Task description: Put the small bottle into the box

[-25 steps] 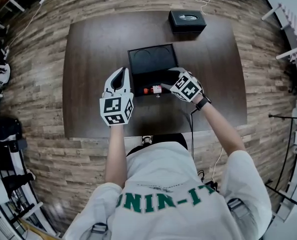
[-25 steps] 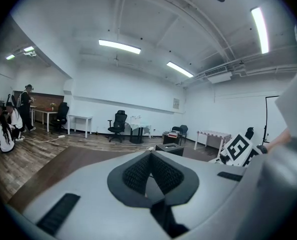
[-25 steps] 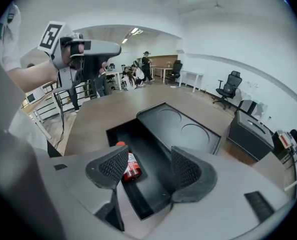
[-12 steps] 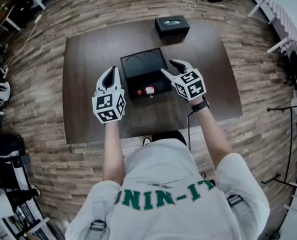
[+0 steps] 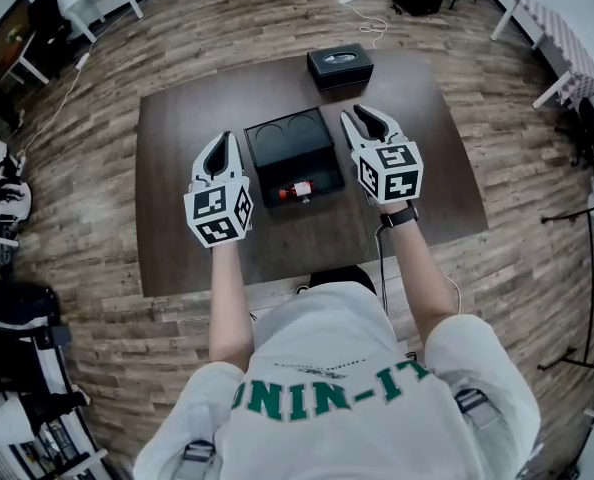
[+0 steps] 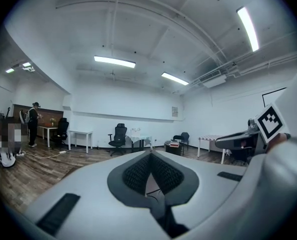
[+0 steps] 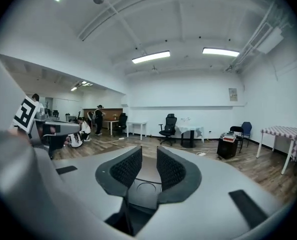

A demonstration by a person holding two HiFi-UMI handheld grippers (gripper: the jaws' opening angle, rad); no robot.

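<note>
A small bottle [image 5: 295, 190] with a red label lies on its side in the near end of the open black box [image 5: 322, 138] in the head view. My left gripper [image 5: 222, 143] hangs to the left of the box, shut with nothing in it; its pads [image 6: 138, 171] meet in the left gripper view [image 6: 149, 156]. My right gripper [image 5: 363, 118] hangs right of the box, clear of the bottle. Its jaws have just been closing, with a narrow gap and nothing between them in the right gripper view [image 7: 148, 156]. Both gripper views look out level across the room.
The box sits mid-way on a dark brown table [image 5: 177, 238]. A black tissue box [image 5: 340, 63] stands at the table's far edge. Beyond are wooden floor, office chairs, small tables [image 7: 188, 131] and people [image 7: 98, 119] at the room's far side.
Both grippers have risen from the table. The right one has drawn away from the bottle towards the right, turned level, and its jaws have narrowed. The bottle stays in the box.
</note>
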